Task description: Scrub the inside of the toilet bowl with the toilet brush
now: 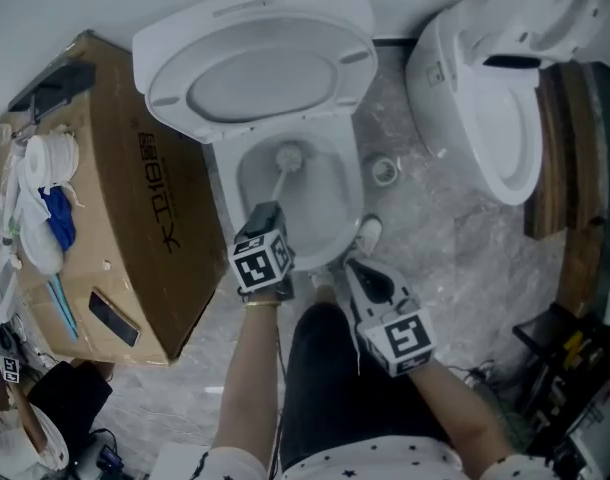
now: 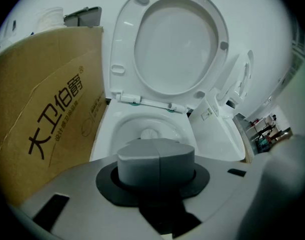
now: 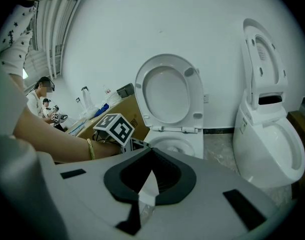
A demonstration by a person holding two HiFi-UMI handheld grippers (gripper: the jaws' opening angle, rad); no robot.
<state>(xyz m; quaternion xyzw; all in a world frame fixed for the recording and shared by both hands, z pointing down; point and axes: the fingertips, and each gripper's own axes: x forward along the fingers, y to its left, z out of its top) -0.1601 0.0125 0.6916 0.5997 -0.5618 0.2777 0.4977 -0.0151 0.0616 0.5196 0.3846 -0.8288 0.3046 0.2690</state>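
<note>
Cardboard box point(image 1: 135, 218) and 2nd toilet point(image 1: 465, 78) flank toilet bowl point(image 1: 327, 213).

The wall point(image 3: 192, 24) is white and bare. The floor point(image 1: 465, 268) is grey stone with pale swirls, and a small round drain point(image 1: 385, 171) sits in it. A big brown cardboard box point(image 1: 135, 218) stands on the left. A second white toilet point(image 1: 485, 98) stands on the right, with brown wood boards point(image 1: 565, 148) beside it. The room is bright.

A large brown cardboard box point(image 1: 135, 228) with black print lies on the grey marbled floor point(image 1: 465, 268), white rags point(image 1: 45, 163) heaped on top. A second white ceramic toilet point(image 1: 490, 108) stands well apart, lid raised.
</note>
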